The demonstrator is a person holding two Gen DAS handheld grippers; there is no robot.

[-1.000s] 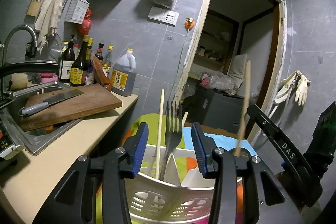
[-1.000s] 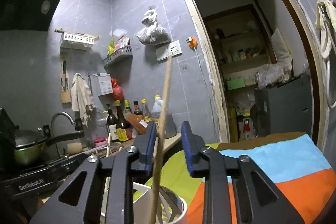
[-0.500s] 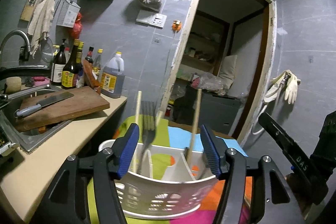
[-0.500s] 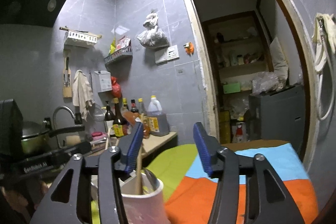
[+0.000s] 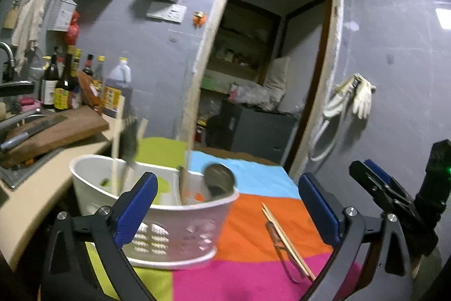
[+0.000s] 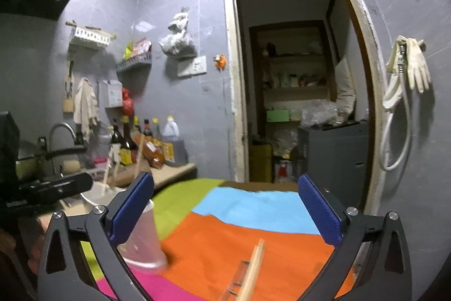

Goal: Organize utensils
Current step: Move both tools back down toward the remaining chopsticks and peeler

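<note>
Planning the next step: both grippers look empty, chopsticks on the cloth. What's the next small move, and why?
Probably bring the right gripper down over the chopsticks lying on the orange cloth. Its jaws have just been opening and stand wide with nothing between them, the chopsticks lie just ahead of it, and the white utensil basket already holds upright utensils.

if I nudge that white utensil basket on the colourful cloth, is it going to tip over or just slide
The white utensil basket looks like thin perforated plastic, so probably light and apt to slide on the cloth. The tall chopsticks and the fork standing in it stick up well above the rim, so a high push might rock it.
</note>
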